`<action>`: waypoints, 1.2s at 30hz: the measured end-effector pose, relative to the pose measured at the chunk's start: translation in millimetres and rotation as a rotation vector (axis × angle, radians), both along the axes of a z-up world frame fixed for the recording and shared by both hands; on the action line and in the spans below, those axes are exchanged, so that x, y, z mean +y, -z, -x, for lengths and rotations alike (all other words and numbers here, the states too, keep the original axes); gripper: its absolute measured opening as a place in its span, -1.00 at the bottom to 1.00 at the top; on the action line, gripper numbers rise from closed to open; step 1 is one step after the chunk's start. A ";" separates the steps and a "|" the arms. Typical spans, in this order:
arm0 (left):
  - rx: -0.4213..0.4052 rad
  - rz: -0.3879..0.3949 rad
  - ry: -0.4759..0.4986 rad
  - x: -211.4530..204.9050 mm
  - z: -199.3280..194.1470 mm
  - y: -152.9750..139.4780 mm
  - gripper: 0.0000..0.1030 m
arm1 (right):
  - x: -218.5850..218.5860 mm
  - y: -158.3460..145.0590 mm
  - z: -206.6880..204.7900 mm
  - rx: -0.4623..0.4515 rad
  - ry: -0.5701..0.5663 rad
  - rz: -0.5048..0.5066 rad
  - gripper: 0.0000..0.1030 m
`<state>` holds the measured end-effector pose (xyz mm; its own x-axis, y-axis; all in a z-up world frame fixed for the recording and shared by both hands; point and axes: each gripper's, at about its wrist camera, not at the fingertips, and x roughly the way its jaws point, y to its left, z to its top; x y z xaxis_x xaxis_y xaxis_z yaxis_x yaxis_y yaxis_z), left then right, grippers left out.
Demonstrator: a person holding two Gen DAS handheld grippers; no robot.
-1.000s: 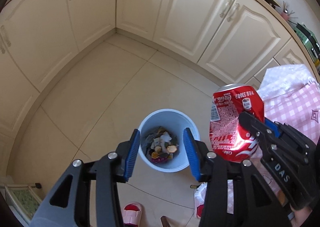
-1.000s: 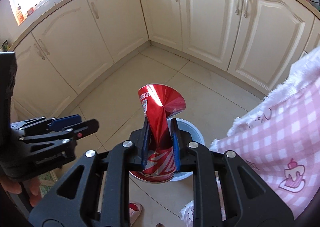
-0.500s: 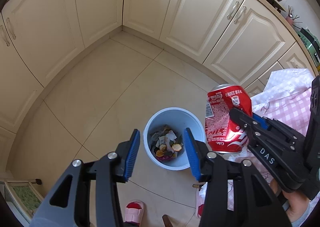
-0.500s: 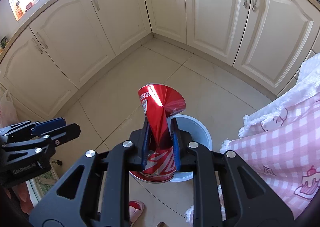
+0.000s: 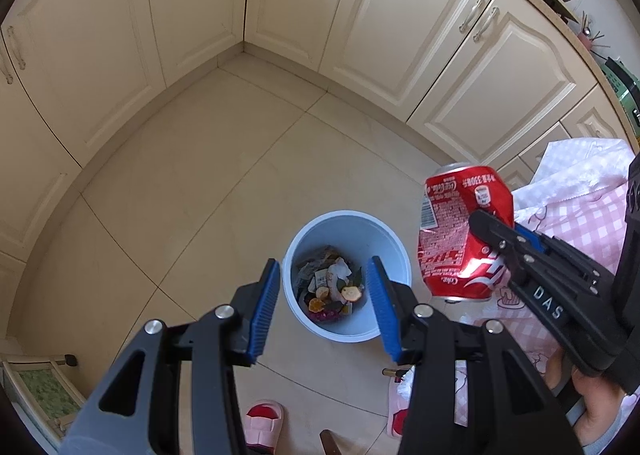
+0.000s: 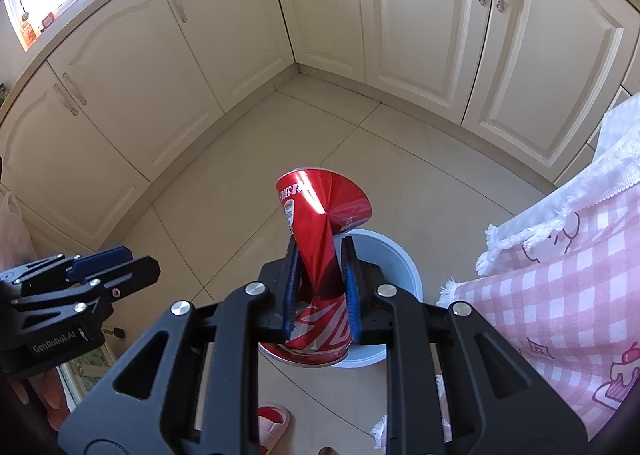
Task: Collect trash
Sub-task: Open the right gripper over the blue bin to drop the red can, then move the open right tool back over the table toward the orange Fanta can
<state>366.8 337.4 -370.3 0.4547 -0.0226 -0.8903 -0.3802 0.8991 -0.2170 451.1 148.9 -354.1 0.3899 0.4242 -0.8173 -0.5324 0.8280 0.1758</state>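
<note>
My right gripper (image 6: 319, 279) is shut on a crushed red cola can (image 6: 320, 223), pinched flat at its middle. It holds the can in the air above a light blue trash bin (image 6: 396, 267) on the floor. In the left wrist view the can (image 5: 460, 231) hangs just right of the bin (image 5: 348, 227), which holds scraps of paper and food (image 5: 330, 289). My left gripper (image 5: 323, 303) is open and empty above the bin's near side. It also shows in the right wrist view (image 6: 116, 267) at the left.
Cream cabinets (image 5: 400, 23) line the room's corner around a beige tiled floor (image 5: 192, 183). A pink checked cloth (image 6: 568, 279) is at the right. Pink slippers (image 5: 262, 421) are on the floor at the bottom edge. A small rack (image 5: 40, 383) stands at lower left.
Both grippers have drifted slightly over the floor, so the bin sits a little further right in the left wrist view. The can stays gripped. The left gripper stays open.
</note>
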 end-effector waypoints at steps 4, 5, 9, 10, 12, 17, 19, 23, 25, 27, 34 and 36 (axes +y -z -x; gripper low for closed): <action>0.001 0.002 0.000 1.1 0.2 0.8 -0.14 | 0.0 -0.3 -3.8 0.006 0.013 -0.009 -0.57; 0.001 0.005 -0.002 1.8 0.8 0.5 -0.14 | 0.3 0.6 -5.2 0.015 0.017 -0.008 -0.57; -0.012 0.007 -0.003 0.3 4.4 -8.5 -0.14 | -2.5 -3.0 -3.0 0.012 0.037 -0.005 -0.56; -0.018 0.005 -0.001 -1.0 5.3 -12.6 -0.14 | -3.5 -5.8 -1.4 0.011 0.037 -0.008 -0.55; -0.033 -0.002 0.003 -4.1 7.0 -22.6 -0.14 | -6.2 -11.9 1.6 -0.002 0.041 -0.004 -0.54; -0.093 -0.016 0.007 -15.8 14.7 -56.0 -0.14 | -26.2 -50.0 17.5 -0.046 0.058 -0.040 -0.51; -0.130 -0.019 0.013 -23.4 19.3 -74.6 -0.14 | -36.6 -72.1 26.7 -0.081 0.062 -0.065 -0.42; -0.215 -0.038 0.035 -48.2 29.9 -118.0 -0.14 | -65.4 -124.1 46.0 -0.176 0.082 -0.114 -0.18; -0.253 -0.051 0.052 -61.6 33.3 -137.3 -0.01 | -83.8 -150.4 53.6 -0.217 0.095 -0.149 -0.17; -0.299 -0.069 0.072 -79.5 35.8 -159.5 0.08 | -101.6 -174.5 60.1 -0.261 0.116 -0.167 -0.13; -0.394 -0.087 0.181 -152.4 24.1 -213.0 0.10 | -204.4 -232.0 65.7 -0.384 0.241 -0.218 0.01; -0.412 -0.073 0.214 -174.3 16.9 -220.8 0.12 | -239.9 -235.7 63.6 -0.384 0.297 -0.239 0.04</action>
